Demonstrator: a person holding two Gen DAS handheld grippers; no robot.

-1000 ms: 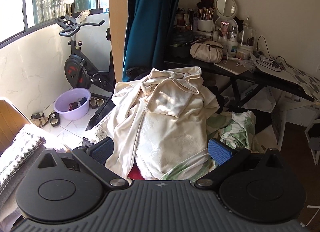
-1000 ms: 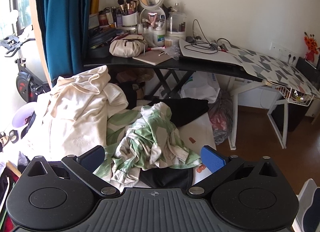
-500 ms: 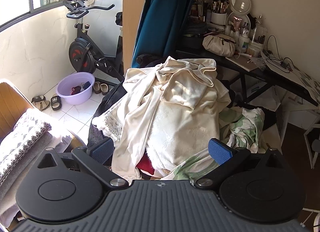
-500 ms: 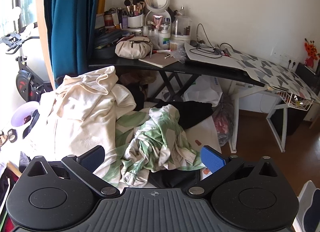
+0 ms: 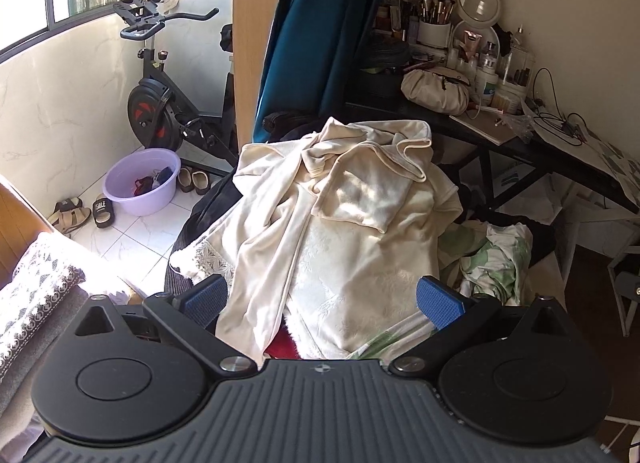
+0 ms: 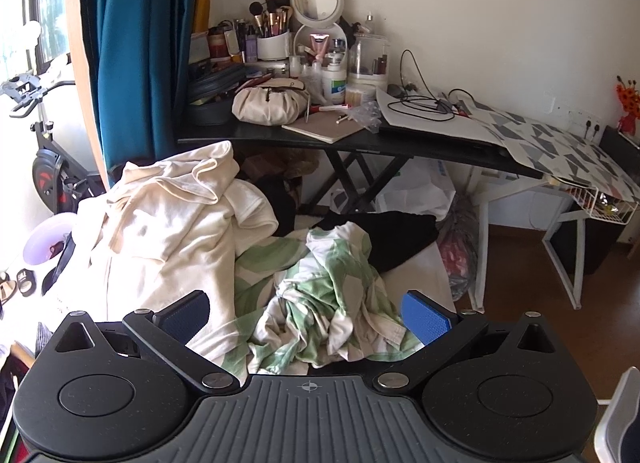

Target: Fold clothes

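Observation:
A heap of cream garments (image 5: 340, 223) fills the middle of the left wrist view, with a bit of red cloth (image 5: 282, 345) showing under its near edge. My left gripper (image 5: 322, 301) stands open in front of the heap, nothing between its blue pads. In the right wrist view the cream heap (image 6: 168, 231) lies to the left and a crumpled green-and-white garment (image 6: 328, 295) lies straight ahead, with a black garment (image 6: 396, 235) behind it. My right gripper (image 6: 306, 317) is open just short of the green-and-white garment, holding nothing.
A black desk (image 6: 360, 143) crowded with cosmetics, a mirror and cables stands behind the clothes. A teal curtain (image 5: 320, 31) hangs at the back. Left are an exercise bike (image 5: 160, 103), a purple basin (image 5: 140, 179) and sandals. A patterned cushion (image 5: 36, 295) lies near left.
Both views have shifted: the left gripper swung left and rose a little, bringing the bike and basin further in; the right gripper crept closer to the green-and-white garment. Both stayed open.

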